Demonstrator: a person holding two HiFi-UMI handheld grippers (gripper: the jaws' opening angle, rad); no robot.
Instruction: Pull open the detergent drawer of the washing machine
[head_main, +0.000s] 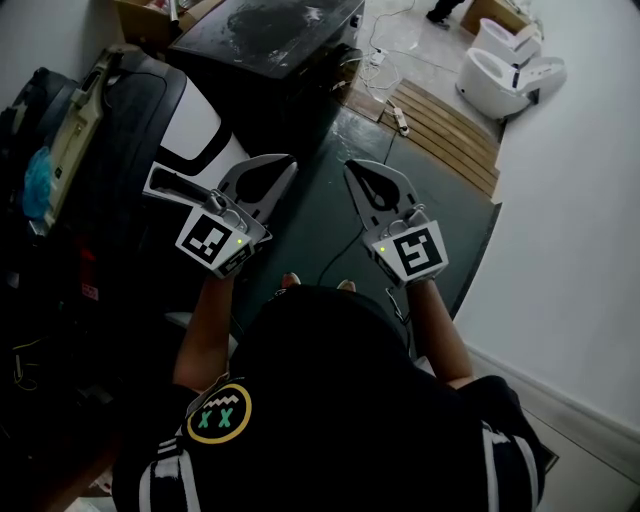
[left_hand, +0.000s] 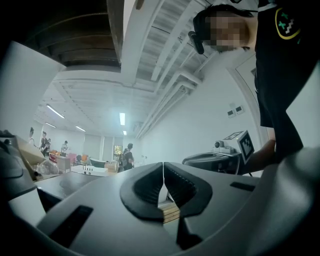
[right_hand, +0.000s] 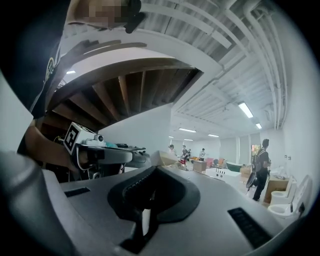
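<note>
The left gripper (head_main: 272, 172) and right gripper (head_main: 368, 180) were clenched empty, side by side; no detergent drawer showed, and a dark unit (head_main: 270, 40) ahead lay nearer the left.

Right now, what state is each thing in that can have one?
Left gripper: shut, nothing between the jaws, held in the air.
Right gripper: shut, nothing between the jaws, held in the air.
Light on the left gripper: lit green.
Light on the right gripper: lit green.
Detergent drawer: not in view, so its state cannot be told.
</note>
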